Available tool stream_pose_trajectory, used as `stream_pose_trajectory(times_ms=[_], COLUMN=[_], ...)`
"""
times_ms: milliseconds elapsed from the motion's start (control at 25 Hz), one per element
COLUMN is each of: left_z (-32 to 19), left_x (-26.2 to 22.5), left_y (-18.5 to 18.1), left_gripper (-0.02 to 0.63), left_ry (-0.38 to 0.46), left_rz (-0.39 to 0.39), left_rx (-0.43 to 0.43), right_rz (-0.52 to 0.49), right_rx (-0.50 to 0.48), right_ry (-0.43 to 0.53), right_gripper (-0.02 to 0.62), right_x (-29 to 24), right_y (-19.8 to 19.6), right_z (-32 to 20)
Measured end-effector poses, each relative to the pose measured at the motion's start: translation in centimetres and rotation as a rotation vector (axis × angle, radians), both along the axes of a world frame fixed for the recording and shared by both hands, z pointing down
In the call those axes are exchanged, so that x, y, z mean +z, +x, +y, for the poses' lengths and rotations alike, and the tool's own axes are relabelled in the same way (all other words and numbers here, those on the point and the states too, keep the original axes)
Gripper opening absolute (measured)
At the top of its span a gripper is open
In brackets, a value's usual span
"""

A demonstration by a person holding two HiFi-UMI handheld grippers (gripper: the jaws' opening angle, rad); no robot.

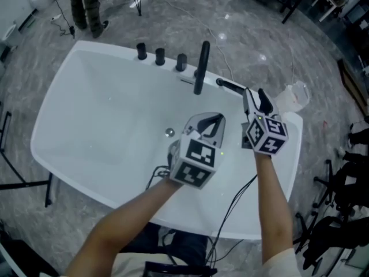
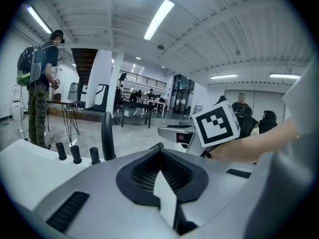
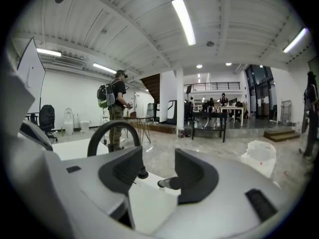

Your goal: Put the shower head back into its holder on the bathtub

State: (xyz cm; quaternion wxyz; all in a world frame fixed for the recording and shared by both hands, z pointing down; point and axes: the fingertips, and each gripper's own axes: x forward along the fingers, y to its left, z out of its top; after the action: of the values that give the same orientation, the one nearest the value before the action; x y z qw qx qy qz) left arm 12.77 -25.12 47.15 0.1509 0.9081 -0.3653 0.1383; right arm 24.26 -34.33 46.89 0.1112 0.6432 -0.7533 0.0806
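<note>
We find the right gripper (image 1: 256, 98) with its jaws apart and empty, the black shower head (image 3: 168, 183) lying on the bathtub (image 1: 86, 91) rim just ahead of their gap, close to the right-hand jaw, while the left gripper (image 1: 212, 120) has its jaws closed together on nothing.

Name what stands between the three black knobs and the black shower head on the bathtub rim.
The tall black spout stands between the knobs and the shower head, as the head view shows.
</note>
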Motion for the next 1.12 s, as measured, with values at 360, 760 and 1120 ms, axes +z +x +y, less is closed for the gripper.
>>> stream_pose_trajectory(times_ms=[360, 760, 1120], left_z=[3.8, 9.4, 17.5], left_x=[-3.9, -7.7, -10.3], left_y=[-1.4, -3.0, -2.0], left_gripper=[0.005, 0.005, 0.005], left_ry=[0.009, 0.044, 0.108], left_rz=[0.023, 0.049, 0.062], left_rx=[0.016, 0.039, 0.057], right_rz=[-0.059, -0.073, -0.128], right_rx=[0.034, 0.023, 0.040], right_ry=[0.011, 0.082, 0.146], right_gripper=[0.170, 0.137, 0.092], right_x=[-4.8, -10.3, -13.1], right_y=[-3.1, -8.0, -8.5], right_z=[8.1, 17.5, 27.8])
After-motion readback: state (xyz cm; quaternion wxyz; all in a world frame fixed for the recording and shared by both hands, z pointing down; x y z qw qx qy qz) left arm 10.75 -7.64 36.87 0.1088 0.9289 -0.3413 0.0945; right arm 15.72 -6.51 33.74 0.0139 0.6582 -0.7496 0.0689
